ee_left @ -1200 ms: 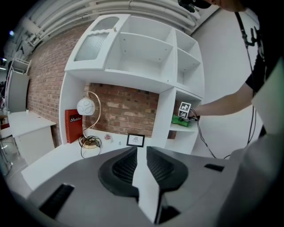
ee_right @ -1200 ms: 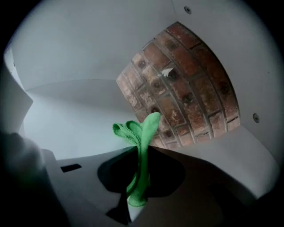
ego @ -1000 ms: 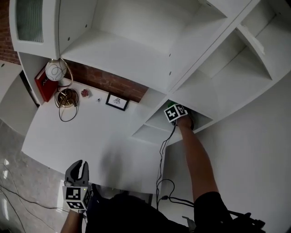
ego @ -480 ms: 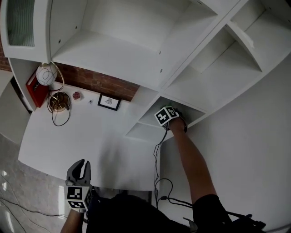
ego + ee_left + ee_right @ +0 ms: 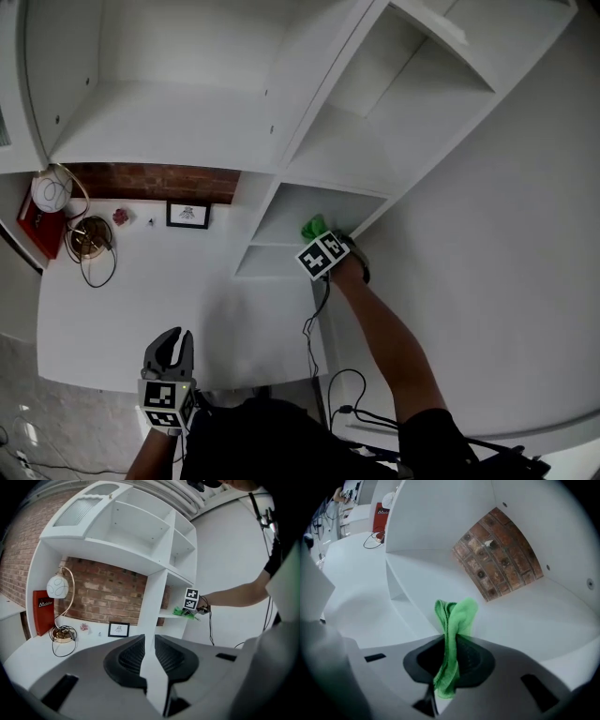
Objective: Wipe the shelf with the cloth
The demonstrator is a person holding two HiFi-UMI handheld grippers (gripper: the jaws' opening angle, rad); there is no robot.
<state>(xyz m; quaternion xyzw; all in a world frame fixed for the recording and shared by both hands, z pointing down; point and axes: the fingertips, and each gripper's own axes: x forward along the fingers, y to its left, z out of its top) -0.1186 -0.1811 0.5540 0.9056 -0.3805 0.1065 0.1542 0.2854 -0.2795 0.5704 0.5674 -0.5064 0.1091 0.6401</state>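
The right gripper view alone showed the right gripper [image 5: 450, 643] clamped on the cloth [image 5: 457, 616]. The cloth ran lengthwise into the shelf [image 5: 525, 616]. The left gripper [image 5: 145, 640] stood slightly apart.

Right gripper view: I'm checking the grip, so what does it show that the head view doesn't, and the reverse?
Only the right gripper view shows the right tool with its jaws shut on the green cloth, and the brick wall behind that compartment. Only the head view shows the left tool, held low, and the framed picture. Both show the cloth at the white shelf.
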